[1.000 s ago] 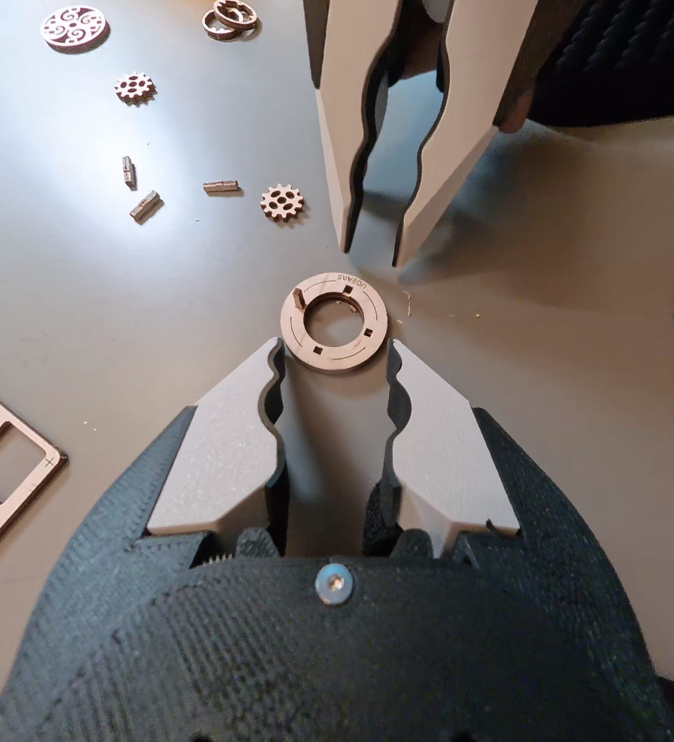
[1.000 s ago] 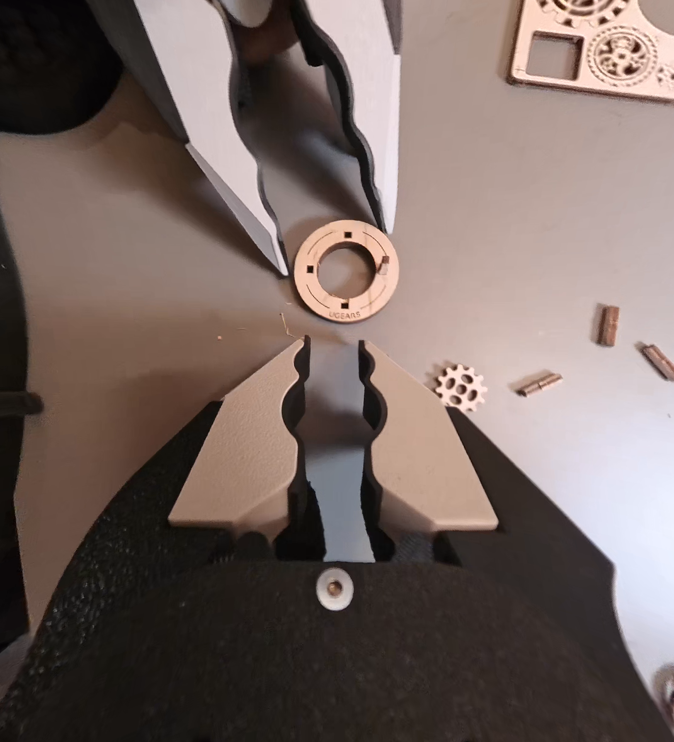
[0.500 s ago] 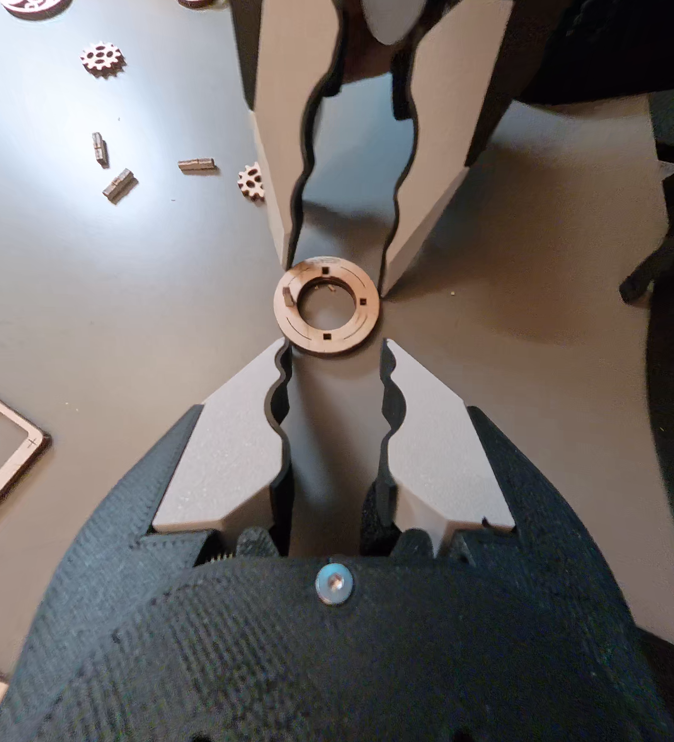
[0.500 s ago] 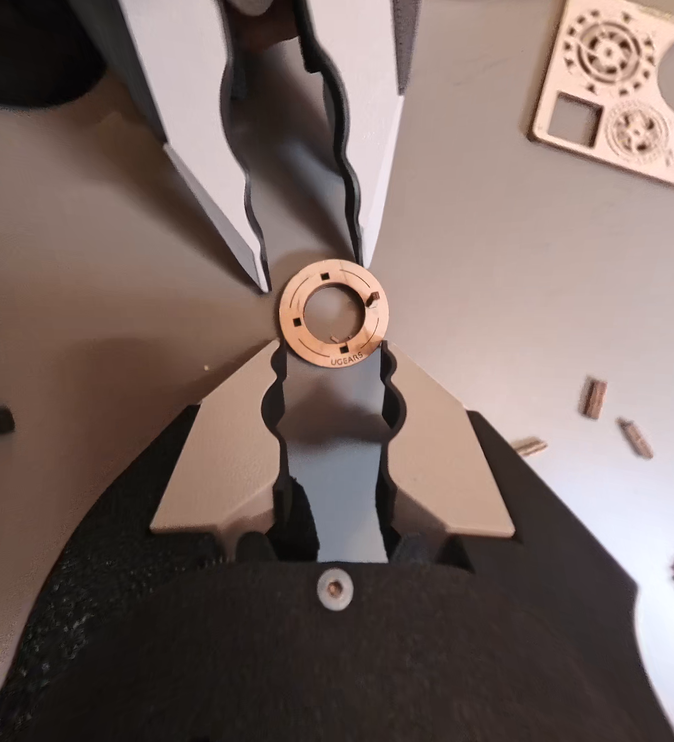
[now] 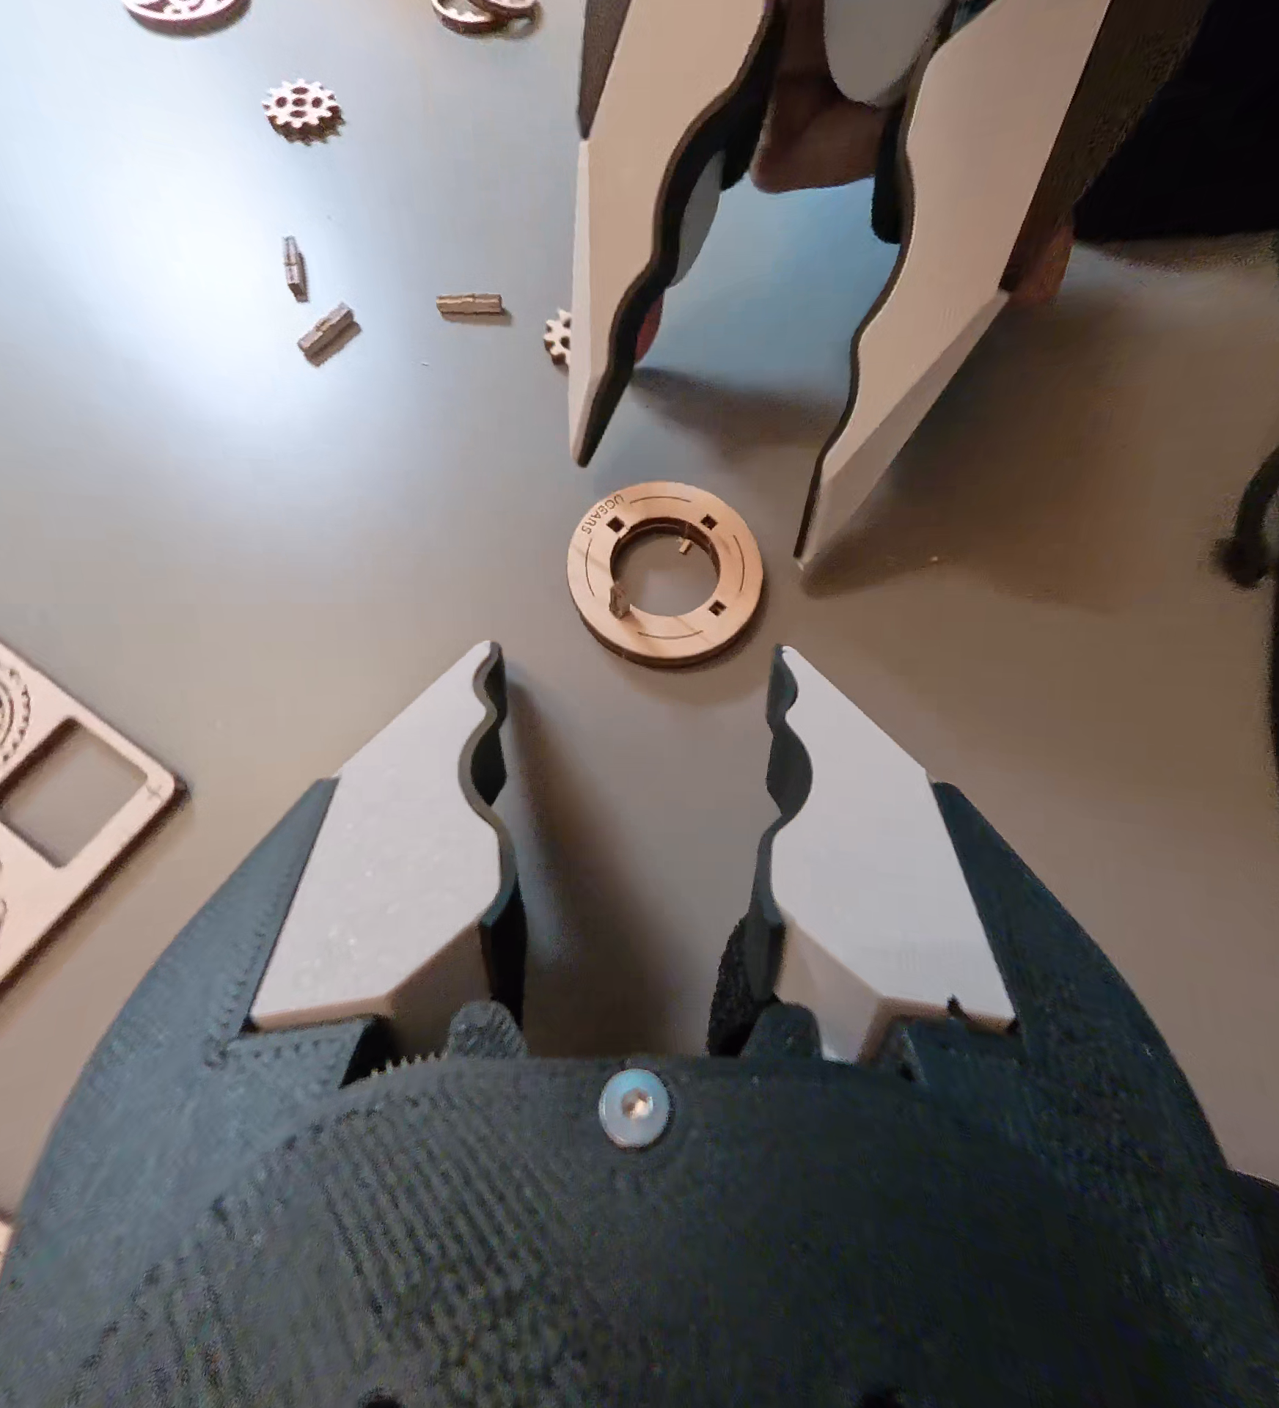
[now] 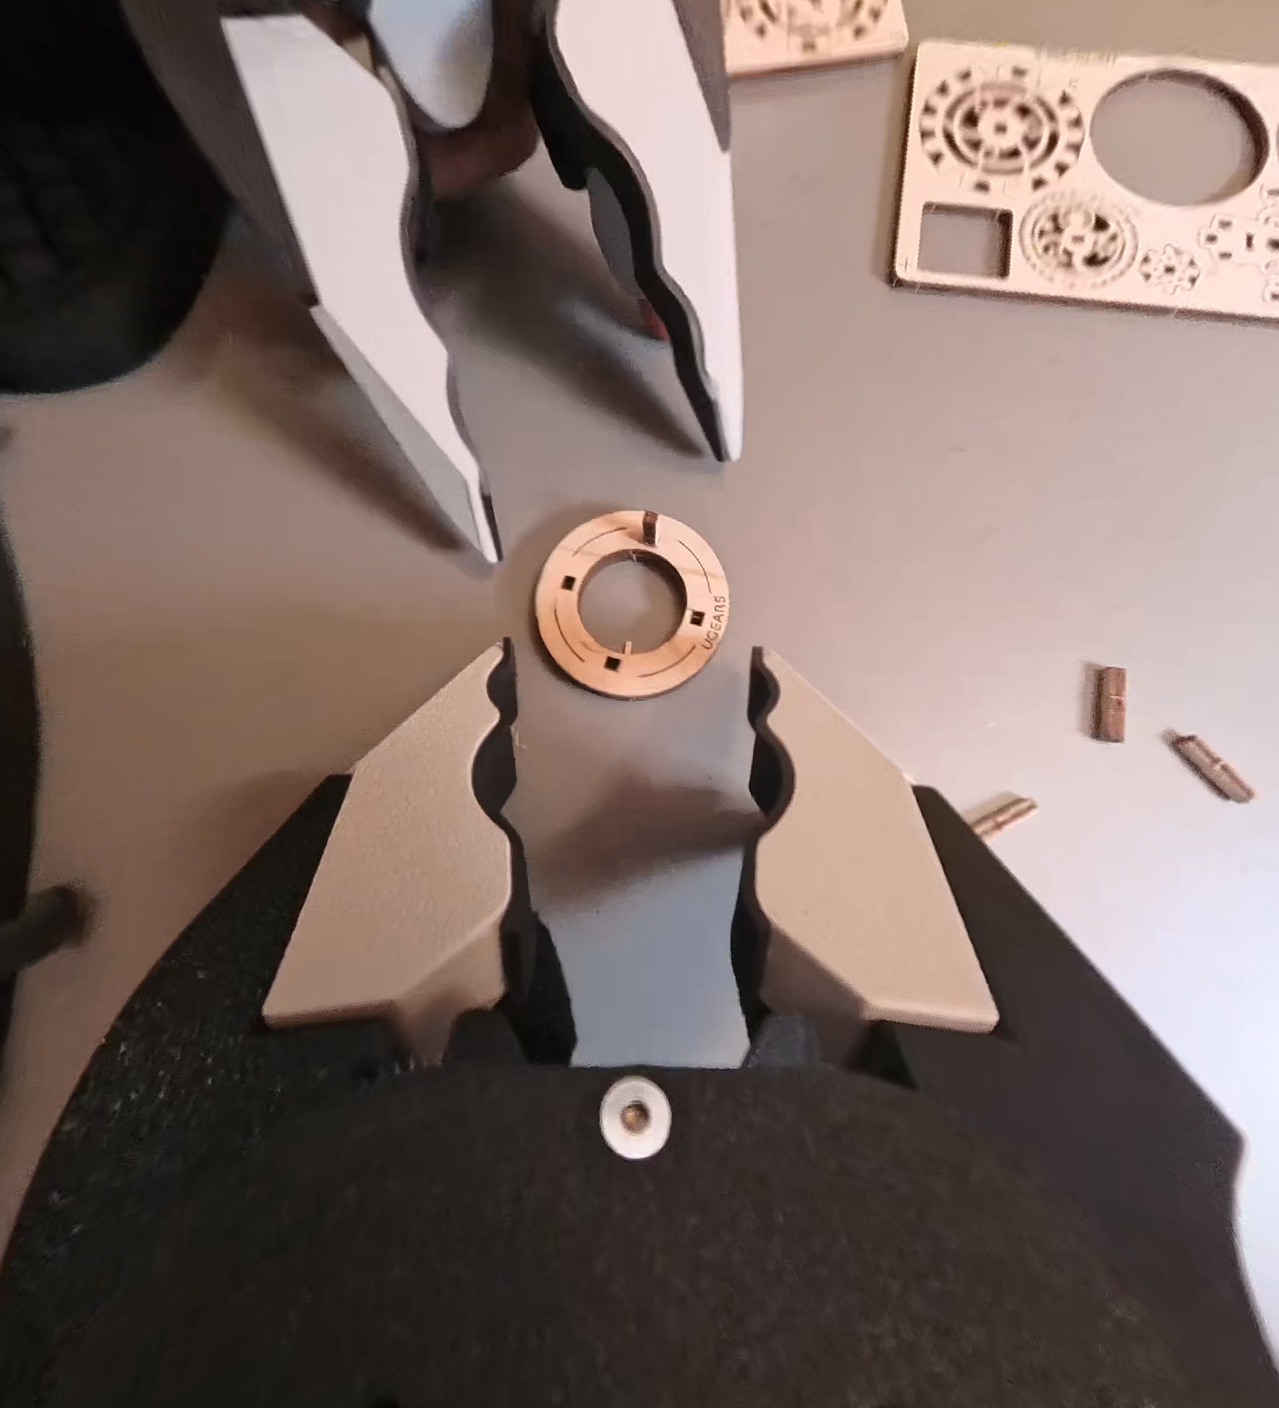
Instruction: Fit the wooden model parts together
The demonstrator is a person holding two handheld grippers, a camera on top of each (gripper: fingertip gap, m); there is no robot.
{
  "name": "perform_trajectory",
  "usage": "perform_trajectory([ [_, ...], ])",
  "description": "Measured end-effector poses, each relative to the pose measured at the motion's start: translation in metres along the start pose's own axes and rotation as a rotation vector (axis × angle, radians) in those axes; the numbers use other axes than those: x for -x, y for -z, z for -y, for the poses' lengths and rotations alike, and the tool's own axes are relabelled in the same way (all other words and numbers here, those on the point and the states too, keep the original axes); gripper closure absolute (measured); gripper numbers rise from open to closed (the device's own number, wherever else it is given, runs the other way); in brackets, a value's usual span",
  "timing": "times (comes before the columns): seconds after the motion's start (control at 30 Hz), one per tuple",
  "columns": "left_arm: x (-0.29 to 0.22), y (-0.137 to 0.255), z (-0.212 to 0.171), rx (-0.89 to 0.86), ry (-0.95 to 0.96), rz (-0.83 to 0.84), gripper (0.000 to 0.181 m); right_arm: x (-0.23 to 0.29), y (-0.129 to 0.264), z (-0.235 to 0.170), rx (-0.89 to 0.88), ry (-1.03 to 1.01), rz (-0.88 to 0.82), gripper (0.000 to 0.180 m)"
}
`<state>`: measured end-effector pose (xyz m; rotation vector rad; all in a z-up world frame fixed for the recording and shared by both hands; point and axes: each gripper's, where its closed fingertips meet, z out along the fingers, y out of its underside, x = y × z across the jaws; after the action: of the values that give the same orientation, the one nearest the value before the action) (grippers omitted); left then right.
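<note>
Wooden ring point(image 5: 665, 577) lies flat on the grey tabletop point(image 5: 240, 495), between my two grippers and touched by neither. My left gripper point(image 5: 636, 654) has its jaws spread wide and empty, tips just short of the ring's near edge; my right gripper point(image 6: 629, 654) is likewise wide apart and holding nothing, its tips flanking the ring's near rim. One peg point(image 5: 618, 601) stands in a slot by the inner hole, and the other square slots look empty. Three loose pegs point(image 5: 470, 305) and a small gear point(image 5: 303, 112) sit well apart to the side, with a cut-out sheet point(image 6: 1124, 183) farther off. I judge the ring is about to be steadied for another peg. My worry is the thin disc: if a jaw tip comes down on the rim, it could skate across the smooth tabletop or flip up. A squeeze across the seated peg could tilt or pop it out of its slot.
</note>
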<state>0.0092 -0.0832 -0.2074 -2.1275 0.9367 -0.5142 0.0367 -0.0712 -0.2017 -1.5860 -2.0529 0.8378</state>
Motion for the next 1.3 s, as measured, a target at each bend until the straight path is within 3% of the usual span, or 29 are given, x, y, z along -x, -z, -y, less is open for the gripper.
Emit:
perform_trajectory([
  [0.13,0.001,-0.010,0.005,0.024,-0.079,-0.024,0.104,0.001,-0.009,0.000,0.063,0.022,-0.019,0.122],
  [0.23,-0.005,-0.010,0.004,0.025,-0.095,-0.056,0.114,-0.003,-0.012,-0.001,0.105,0.102,-0.027,0.131],
  [0.43,-0.014,0.000,0.001,-0.008,-0.058,-0.097,0.129,-0.007,-0.010,-0.001,0.083,0.295,0.115,0.128],
  [0.53,-0.013,0.002,0.000,-0.008,-0.078,-0.084,0.128,-0.009,-0.004,-0.001,0.077,0.291,0.117,0.122],
  [0.7,-0.002,-0.007,0.002,0.007,-0.133,-0.065,0.111,-0.004,-0.007,-0.003,0.072,0.229,0.073,0.123],
  [0.93,-0.007,-0.013,0.008,0.002,-0.182,-0.085,0.129,-0.001,-0.011,-0.001,0.077,0.255,0.080,0.133],
  [1.3,-0.007,-0.012,0.007,-0.003,-0.153,-0.027,0.131,-0.004,-0.010,-0.002,0.050,0.275,0.105,0.128],
])
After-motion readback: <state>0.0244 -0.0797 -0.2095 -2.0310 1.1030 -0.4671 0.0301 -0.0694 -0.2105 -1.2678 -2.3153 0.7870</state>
